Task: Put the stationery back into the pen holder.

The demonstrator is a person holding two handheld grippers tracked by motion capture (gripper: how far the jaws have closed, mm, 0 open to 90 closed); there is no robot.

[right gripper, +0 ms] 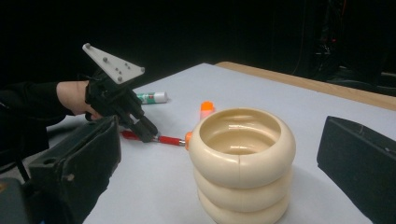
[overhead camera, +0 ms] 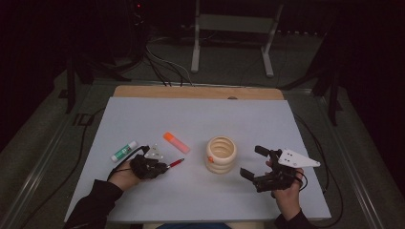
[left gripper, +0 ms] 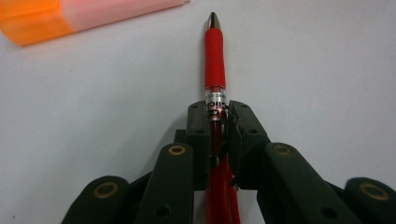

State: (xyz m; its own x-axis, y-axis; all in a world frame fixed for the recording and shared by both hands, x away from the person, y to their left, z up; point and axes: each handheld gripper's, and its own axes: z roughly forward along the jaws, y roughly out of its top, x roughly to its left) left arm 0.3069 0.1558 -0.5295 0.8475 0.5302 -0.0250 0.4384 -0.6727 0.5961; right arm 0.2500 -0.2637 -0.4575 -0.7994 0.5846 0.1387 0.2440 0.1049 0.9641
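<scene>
High view, left to right: glue stick (overhead camera: 124, 150), white tube with a green label, lies flat near the left edge of the pale blue-grey mat (overhead camera: 143, 114). Just right of it, the left gripper (overhead camera: 157, 167), matte black plastic, is clamped on a red pen (overhead camera: 175, 163). Pen lies flat on the mat, long axis running from the gripper up and to the right, tip end toward the cream holder (overhead camera: 221, 154). Orange highlighter (overhead camera: 176, 142), a short blocky bar, sits just beyond the pen, apart from it. Holder is three stacked bulging rings, glossy, open top, small orange spot on its left side. Right gripper (overhead camera: 255, 164) sits right of the holder with its jaws spread wide, nothing between them.

Left gripper view: both black pads pinch the pen's (left gripper: 215, 60) clear barrel section at the printed band; label text is partly covered by the jaws. Red rubbery grip and a dark metal tip point straight away from the camera. Rear of the pen is hidden under the jaw linkage. Highlighter (left gripper: 70, 16) is cut off at the top left: orange cap, pale pink body.

Right gripper view: left gripper (right gripper: 147, 133) is down on the pen (right gripper: 166, 139), whose tip end disappears behind the holder (right gripper: 243, 158). Highlighter (right gripper: 207, 108) is mostly hidden behind the rim. Glue stick (right gripper: 152, 97) is partly behind the gripper. Own jaws are blurred and cropped at both edges.
</scene>
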